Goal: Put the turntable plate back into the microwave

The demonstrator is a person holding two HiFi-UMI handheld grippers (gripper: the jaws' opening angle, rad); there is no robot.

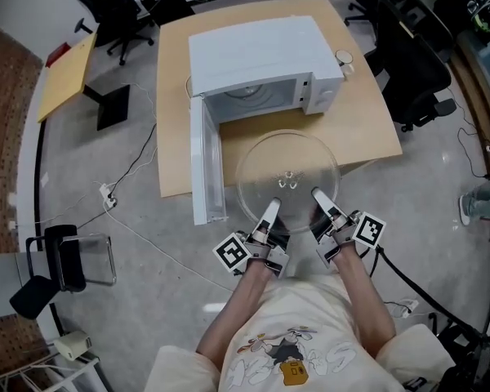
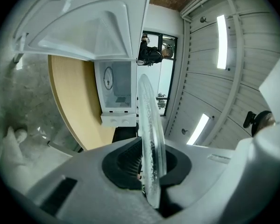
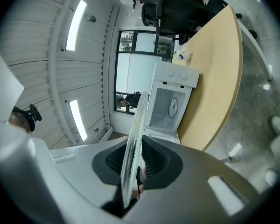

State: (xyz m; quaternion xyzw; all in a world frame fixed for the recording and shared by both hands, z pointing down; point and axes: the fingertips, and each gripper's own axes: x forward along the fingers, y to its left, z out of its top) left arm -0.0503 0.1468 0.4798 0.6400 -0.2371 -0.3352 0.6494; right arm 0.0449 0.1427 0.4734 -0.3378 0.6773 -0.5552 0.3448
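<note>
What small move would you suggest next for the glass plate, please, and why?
Probably ease the glass plate forward, kept level, toward the microwave cavity. The left gripper and right gripper both clamp its near rim, the door stands open to the left, and the plate sits just short of the opening.

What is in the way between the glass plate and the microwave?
Nothing that I can see. The plate is right in front of the microwave. Its door is swung open to the side, and only bare table lies between them.
</note>
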